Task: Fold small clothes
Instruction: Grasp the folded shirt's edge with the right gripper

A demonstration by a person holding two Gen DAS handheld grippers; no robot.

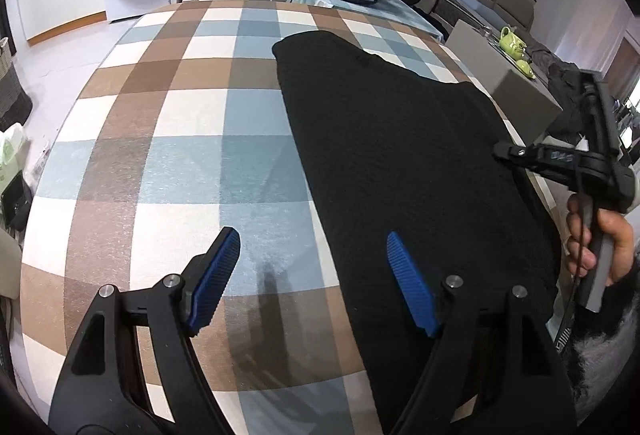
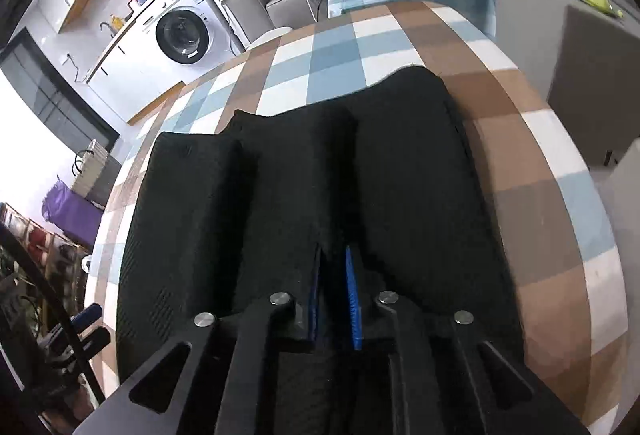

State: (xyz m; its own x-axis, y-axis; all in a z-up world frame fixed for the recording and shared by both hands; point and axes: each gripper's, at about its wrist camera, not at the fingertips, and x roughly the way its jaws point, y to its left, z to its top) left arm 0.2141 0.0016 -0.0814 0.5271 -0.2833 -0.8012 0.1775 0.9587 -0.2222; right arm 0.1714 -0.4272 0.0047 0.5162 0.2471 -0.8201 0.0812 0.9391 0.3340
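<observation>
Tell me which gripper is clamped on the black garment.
The right gripper: its blue pads pinch a fold of the black knitted garment. The left gripper is spread wide, holding nothing.

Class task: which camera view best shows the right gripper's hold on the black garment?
The right wrist view: the right gripper is nearly shut, pinching the black garment. The left wrist view shows that gripper only side-on at the cloth's edge.

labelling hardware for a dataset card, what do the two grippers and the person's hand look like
Both the left gripper and right gripper have black frames with silver round rivets and ribbed blue pads. In the left view, the right hand is bare, with a dark fuzzy cuff, and a thin black cable runs along the grey handle.
</observation>
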